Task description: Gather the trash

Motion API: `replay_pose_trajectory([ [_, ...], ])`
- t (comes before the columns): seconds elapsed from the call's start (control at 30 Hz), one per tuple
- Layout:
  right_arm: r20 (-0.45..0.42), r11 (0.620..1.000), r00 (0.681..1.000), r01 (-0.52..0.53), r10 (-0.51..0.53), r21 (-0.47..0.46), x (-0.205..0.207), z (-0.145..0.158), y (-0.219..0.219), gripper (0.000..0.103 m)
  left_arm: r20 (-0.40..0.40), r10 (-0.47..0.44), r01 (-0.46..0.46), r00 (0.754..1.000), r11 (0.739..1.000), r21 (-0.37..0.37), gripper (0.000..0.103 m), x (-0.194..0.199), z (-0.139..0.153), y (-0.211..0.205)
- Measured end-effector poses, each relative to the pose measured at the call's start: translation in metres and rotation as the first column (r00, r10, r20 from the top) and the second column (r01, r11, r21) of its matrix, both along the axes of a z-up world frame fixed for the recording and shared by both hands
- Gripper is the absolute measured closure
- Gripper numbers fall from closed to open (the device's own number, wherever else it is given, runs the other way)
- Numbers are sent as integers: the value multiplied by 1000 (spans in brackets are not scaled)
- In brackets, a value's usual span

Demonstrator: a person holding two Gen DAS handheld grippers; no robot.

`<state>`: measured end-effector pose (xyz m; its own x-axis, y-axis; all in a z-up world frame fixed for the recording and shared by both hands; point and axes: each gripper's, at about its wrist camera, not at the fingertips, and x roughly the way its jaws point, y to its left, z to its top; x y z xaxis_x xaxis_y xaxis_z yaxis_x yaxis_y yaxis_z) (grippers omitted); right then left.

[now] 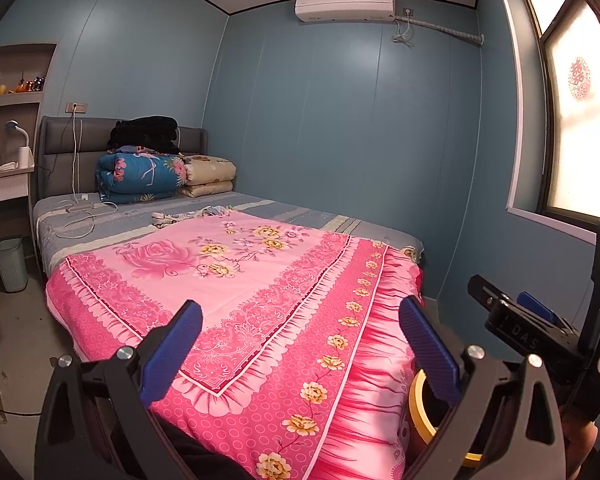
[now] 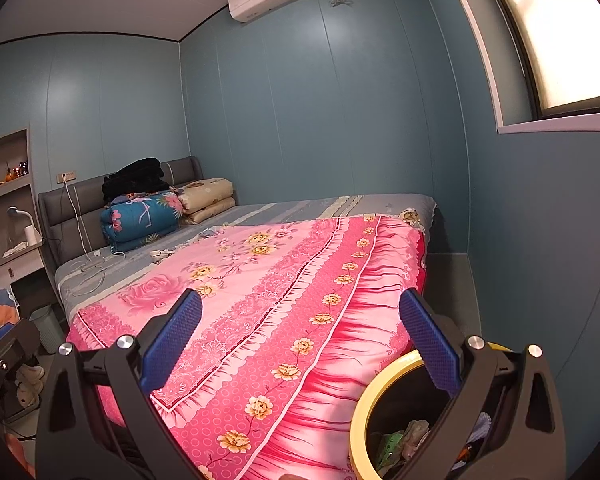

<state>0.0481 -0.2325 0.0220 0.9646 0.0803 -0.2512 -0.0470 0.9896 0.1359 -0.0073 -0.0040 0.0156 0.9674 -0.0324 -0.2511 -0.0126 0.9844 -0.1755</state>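
My left gripper is open and empty, held over the foot of a bed covered by a pink floral quilt. My right gripper is also open and empty over the same quilt. A yellow-rimmed trash bin stands at the bed's right foot corner, under my right gripper's right finger; crumpled paper and wrappers lie inside. The bin's rim also shows in the left wrist view. Small crumpled items lie on the bed near the quilt's far edge. The right gripper's body shows at the right in the left wrist view.
Folded blue and beige quilts and black clothes are stacked at the grey headboard. White cables lie on the sheet. A pale green bin stands on the floor left of the bed, below a desk. Blue walls, window at right.
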Motion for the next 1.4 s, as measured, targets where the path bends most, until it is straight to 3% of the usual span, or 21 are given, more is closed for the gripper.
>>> replay_pose_trajectory([
  [1.4,-37,1000,999,10,-9,10,-1,-3,5,8,-28,-18,18,999,1000,-12,8,3,-5,0],
])
